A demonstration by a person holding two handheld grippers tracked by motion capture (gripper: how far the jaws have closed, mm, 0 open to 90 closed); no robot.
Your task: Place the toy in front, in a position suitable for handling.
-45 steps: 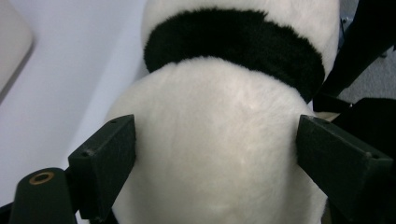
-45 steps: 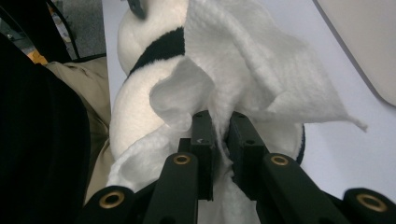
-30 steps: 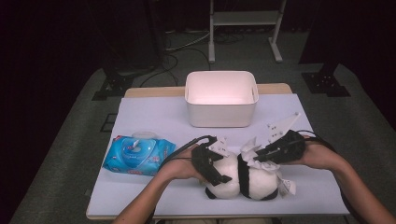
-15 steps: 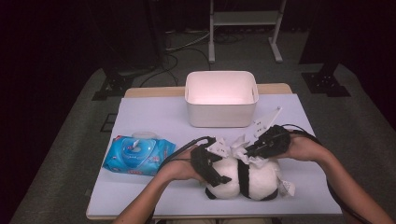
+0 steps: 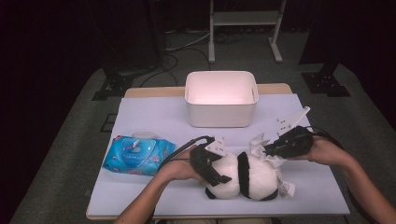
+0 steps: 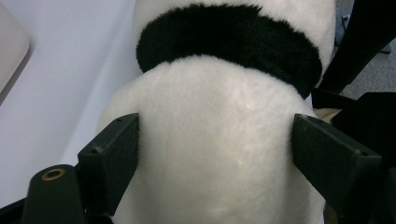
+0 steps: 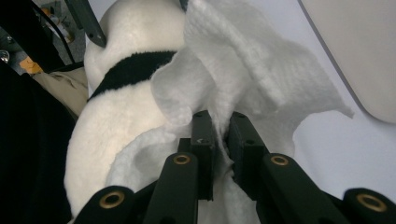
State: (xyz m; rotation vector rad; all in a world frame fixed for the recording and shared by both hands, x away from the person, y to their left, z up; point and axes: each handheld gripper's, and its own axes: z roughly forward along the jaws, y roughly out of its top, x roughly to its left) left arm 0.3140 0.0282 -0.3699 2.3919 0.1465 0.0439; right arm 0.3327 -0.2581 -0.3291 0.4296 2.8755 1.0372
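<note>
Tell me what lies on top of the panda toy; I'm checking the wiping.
A crumpled white wipe, pinched by the right gripper, lies on the panda toy. The fur beneath the wipe is covered.

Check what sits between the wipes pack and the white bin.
Nothing. In the high view, only bare white table cover lies between the wipes pack and the white bin.

- White bin (image 5: 221, 99), upper centre of the frame, on the pale table cover (image 5: 154, 114).
- Blue wipes pack (image 5: 137, 154), lower left.
- Metal stand (image 5: 243, 21), top, on the floor.
</note>
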